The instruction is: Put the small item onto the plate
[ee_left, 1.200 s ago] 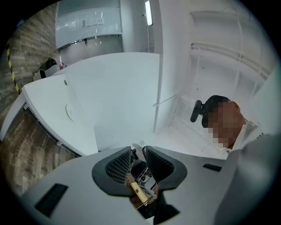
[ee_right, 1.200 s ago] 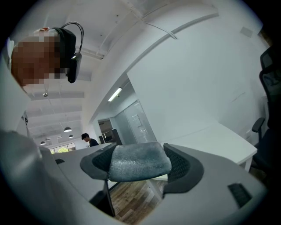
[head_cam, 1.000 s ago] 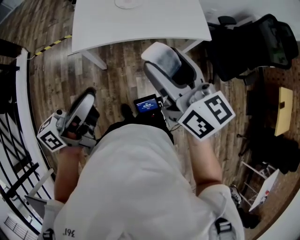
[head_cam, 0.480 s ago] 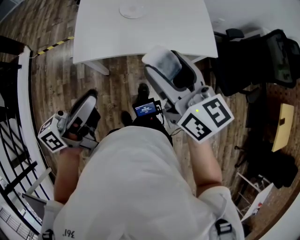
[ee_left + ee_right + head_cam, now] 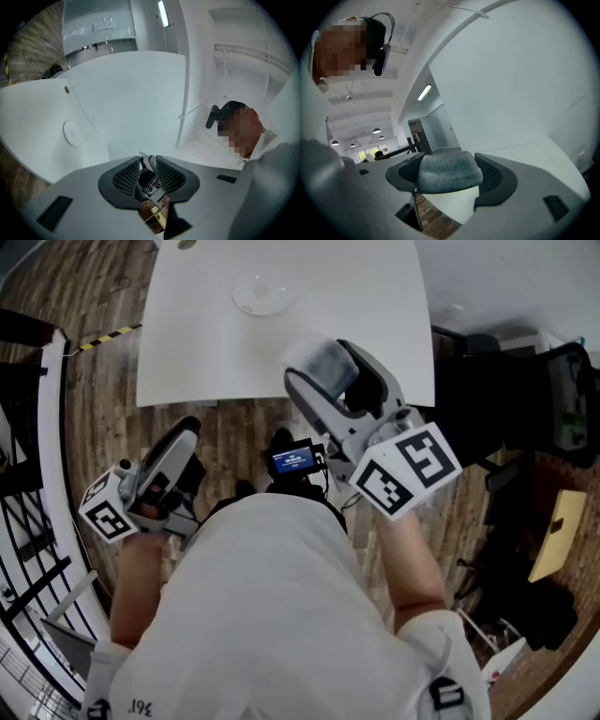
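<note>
One small item (image 5: 449, 172), a grey-blue fuzzy block, sits pinched between the jaws of the right gripper (image 5: 330, 362). It fills the gap from pad to pad. In the head view this gripper is held in the air over the near edge of the white counter (image 5: 375, 296), and the item does not touch the surface.

One plate (image 5: 262, 292) lies on the counter, pale and round, well beyond the held item and a little to its left. The left gripper view shows the same plate (image 5: 71, 132) and one small dark round spot (image 5: 66, 89) farther along the counter; what the spot is cannot be told.

The left gripper (image 5: 178, 442) is held low over the wooden floor (image 5: 234, 432), short of the counter's edge. Its jaws are drawn nearly together with only a narrow slit and nothing between them.

There are two grippers, each carrying one cube with square markers: the left cube (image 5: 111, 512) and the right cube (image 5: 405, 470). One small lit screen (image 5: 293, 457) shows between the two grippers, against the person's white shirt (image 5: 272, 615).
</note>
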Demonstrator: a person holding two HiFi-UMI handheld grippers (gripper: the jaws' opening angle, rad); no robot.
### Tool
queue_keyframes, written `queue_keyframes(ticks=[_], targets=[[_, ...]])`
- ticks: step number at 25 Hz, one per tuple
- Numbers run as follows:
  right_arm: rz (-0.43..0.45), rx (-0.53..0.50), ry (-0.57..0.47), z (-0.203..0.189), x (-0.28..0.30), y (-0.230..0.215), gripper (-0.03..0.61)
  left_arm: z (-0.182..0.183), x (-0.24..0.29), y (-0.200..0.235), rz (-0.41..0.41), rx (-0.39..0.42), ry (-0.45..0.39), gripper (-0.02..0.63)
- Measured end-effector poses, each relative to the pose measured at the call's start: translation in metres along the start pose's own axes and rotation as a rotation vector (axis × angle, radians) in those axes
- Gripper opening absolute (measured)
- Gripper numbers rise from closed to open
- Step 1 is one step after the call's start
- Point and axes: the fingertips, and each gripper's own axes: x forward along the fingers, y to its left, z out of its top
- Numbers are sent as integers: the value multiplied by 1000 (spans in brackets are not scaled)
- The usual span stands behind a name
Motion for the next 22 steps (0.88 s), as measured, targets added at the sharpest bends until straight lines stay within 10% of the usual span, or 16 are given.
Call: queue_keyframes(ticks=[22], targets=[[14,-92,97,-8,68,-45,324,34,29,52,63,-14,-12,94]])
